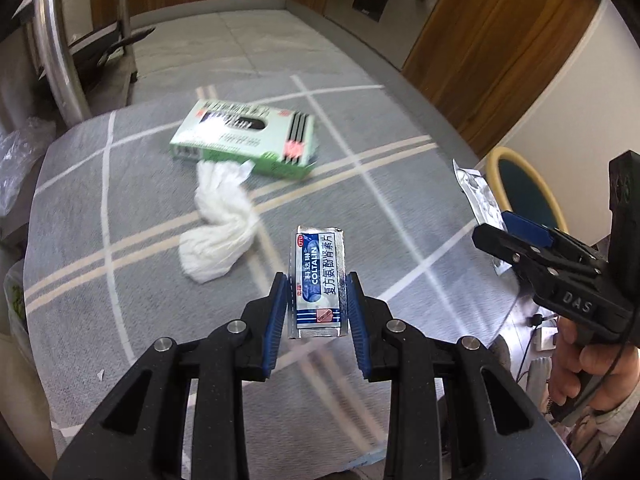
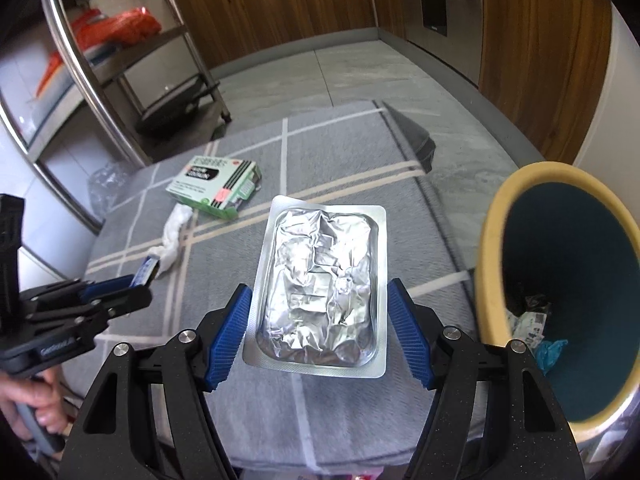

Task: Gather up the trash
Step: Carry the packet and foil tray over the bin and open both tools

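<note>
My left gripper [image 1: 318,292] is shut on a small blue-and-white medicine sachet [image 1: 319,280] and holds it above the grey cloth; it also shows in the right wrist view [image 2: 138,276]. My right gripper [image 2: 320,308] is shut on a silver foil blister pack [image 2: 322,288], held above the cloth beside the bin; it also shows in the left wrist view [image 1: 500,232]. A green-and-white medicine box [image 1: 244,140] [image 2: 216,186] and a twisted white tissue [image 1: 220,224] [image 2: 172,236] lie on the cloth. The yellow-rimmed teal bin [image 2: 492,248] [image 1: 520,176] stands at the right with some trash inside.
The table carries a grey cloth with white stripes [image 1: 120,240] [image 2: 320,152]. A steel rack [image 2: 120,64] stands at the far left, with a clear plastic bag [image 1: 20,152] beside the table. Wooden cabinets [image 2: 540,40] line the back and right.
</note>
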`<state>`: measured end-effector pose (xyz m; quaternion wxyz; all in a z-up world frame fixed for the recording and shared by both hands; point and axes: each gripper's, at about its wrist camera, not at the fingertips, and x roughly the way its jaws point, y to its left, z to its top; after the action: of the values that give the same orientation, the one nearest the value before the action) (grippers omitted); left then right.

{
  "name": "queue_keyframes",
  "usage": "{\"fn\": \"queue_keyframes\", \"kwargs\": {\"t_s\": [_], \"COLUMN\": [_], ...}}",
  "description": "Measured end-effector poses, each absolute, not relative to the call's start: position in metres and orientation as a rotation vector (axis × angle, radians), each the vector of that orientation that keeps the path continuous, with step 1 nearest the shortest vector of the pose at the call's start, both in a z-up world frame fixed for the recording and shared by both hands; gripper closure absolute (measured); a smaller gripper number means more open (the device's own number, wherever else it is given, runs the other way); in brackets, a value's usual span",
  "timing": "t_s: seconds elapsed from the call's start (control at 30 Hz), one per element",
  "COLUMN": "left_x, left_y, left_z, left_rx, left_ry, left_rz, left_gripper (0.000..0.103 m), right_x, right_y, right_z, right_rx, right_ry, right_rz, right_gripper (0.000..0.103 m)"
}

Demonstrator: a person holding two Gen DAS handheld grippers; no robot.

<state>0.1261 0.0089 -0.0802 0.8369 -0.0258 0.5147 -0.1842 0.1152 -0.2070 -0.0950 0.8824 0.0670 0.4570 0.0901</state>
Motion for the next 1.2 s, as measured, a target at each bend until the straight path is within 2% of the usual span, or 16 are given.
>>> {"fn": "queue_keyframes", "kwargs": {"t_s": [0.67, 1.2], "left_x": [0.133, 0.135], "left_y": [-0.059, -0.142], "left_z": [-0.041, -0.026], "left_rx": [-0.062, -0.058], "left_ry": [1.017, 1.004], "left_rz": [-0.497, -0.619], "left_gripper": [0.074, 0.074], "right_x": [0.074, 0.048], "right_y": [-0.292, -0.366], "right_z": [-0.027, -0.036], "right_rx": [0.163, 0.211], "right_ry": [0.795, 0.748], "right_rz": [0.146, -0.004], "right_gripper": [0.033, 0.033]}}
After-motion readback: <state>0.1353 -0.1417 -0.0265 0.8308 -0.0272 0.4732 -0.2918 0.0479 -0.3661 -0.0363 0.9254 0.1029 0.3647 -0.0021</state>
